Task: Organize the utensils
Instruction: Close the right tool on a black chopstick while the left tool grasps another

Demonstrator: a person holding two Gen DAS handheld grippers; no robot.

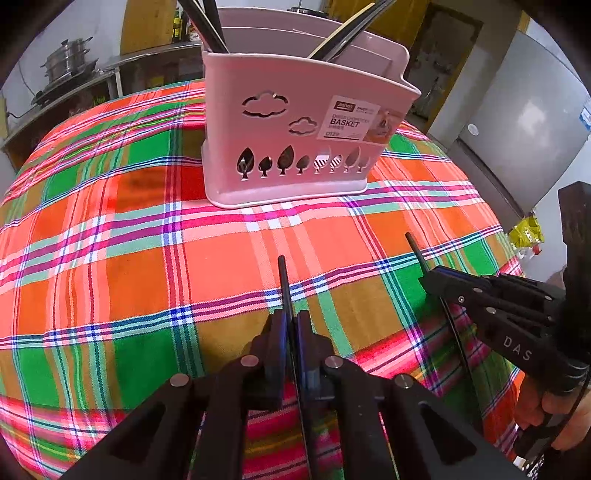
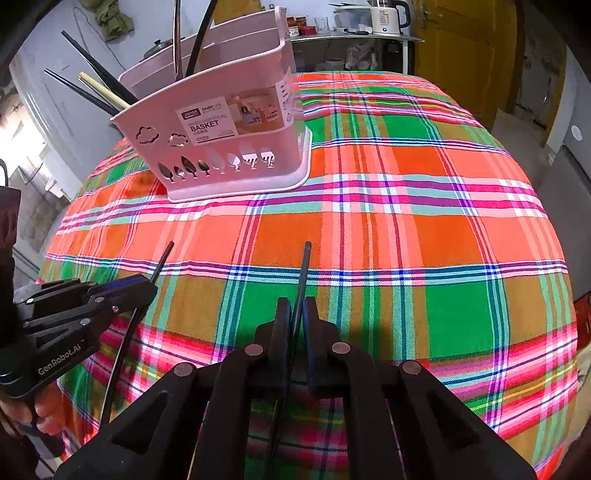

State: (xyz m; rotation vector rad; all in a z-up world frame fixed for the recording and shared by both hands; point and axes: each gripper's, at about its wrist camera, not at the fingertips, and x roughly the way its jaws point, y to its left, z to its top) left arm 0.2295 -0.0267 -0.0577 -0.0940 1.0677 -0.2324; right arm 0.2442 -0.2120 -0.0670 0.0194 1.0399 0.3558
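Each gripper, left gripper [image 1: 291, 325] and right gripper [image 2: 296, 314], has its fingers closed on one black chopstick [image 1: 283, 280], probably to carry both into the pink basket [image 1: 295, 147] standing further back on the counter [image 1: 129, 258].

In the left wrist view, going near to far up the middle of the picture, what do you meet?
Left hand-held gripper shut on a black chopstick → bare plaid tablecloth → pink utensil basket → dark utensils standing in it.
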